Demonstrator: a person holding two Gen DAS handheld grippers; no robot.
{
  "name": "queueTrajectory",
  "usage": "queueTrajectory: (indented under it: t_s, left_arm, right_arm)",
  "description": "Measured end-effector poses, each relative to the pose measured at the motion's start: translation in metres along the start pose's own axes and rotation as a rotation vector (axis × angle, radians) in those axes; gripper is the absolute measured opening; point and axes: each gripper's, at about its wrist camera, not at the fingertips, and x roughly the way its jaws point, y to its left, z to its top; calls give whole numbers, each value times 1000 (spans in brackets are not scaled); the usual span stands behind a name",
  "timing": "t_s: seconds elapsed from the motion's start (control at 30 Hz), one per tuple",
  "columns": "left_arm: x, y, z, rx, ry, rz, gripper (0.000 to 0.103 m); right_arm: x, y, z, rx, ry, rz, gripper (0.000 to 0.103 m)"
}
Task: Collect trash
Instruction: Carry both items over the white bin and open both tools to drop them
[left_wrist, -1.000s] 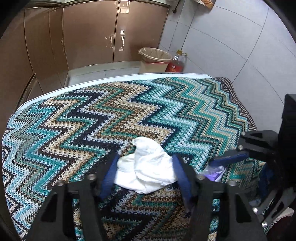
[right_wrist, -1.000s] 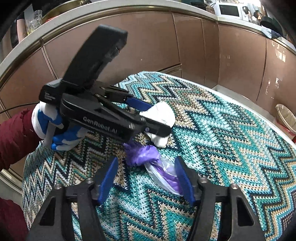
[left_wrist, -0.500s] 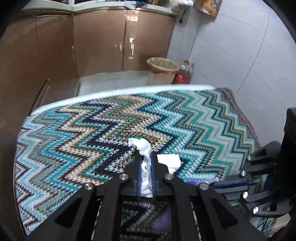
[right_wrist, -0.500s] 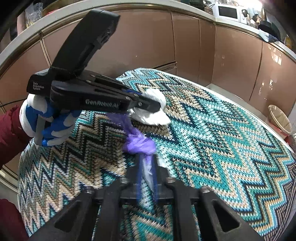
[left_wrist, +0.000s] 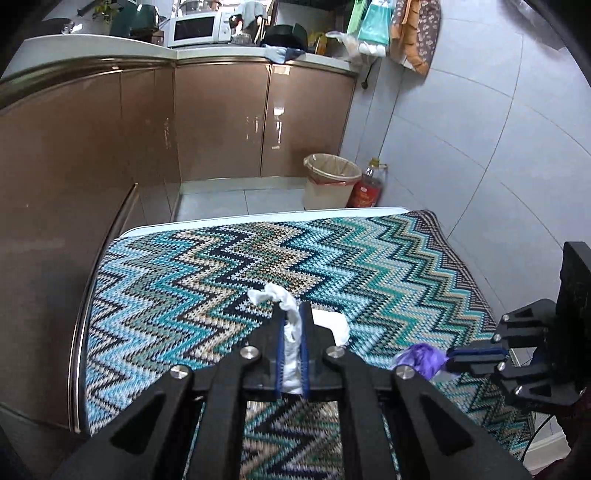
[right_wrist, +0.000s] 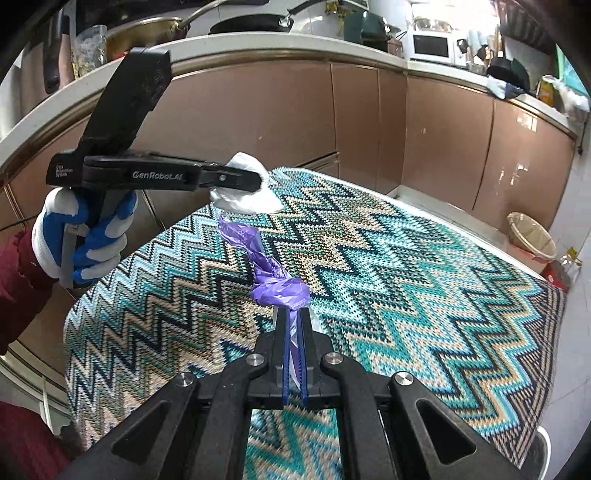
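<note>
Gripping a crumpled white tissue between their blue pads, the left tongs are clamped tight, and the paper sticks out beyond the tips, lifted clear of the table. The right tongs are likewise closed on a knotted purple plastic bag, whose twisted tail rises past the tips. In the right wrist view, a hand in a blue and white glove holds the left tool, the tissue at its tip above the table's far edge. A zigzag knitted cloth covers the table. Beyond it, on the floor by the brown cabinets, stands 1 lined trash bin beside a bottle.
</note>
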Motion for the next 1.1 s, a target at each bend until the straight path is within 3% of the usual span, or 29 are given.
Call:
queueTrajectory:
  t_s: [0.2, 0.47, 0.8, 1.1]
  left_arm:
    - [-25, -17, -2, 3, -41, -15, 6]
    - [-27, -91, 12, 86, -58, -77, 6]
    - [23, -255, 47, 271, -15, -230, 6]
    - [128, -410, 50, 400, 120, -336, 6]
  right_arm:
    - [-37, 6, -6, 18, -56, -56, 4]
    - [-98, -13, -29, 79, -140, -137, 4]
    - [-196, -91, -95, 239, -228, -308, 4]
    - [-235, -191, -173, 445, -218, -446, 4]
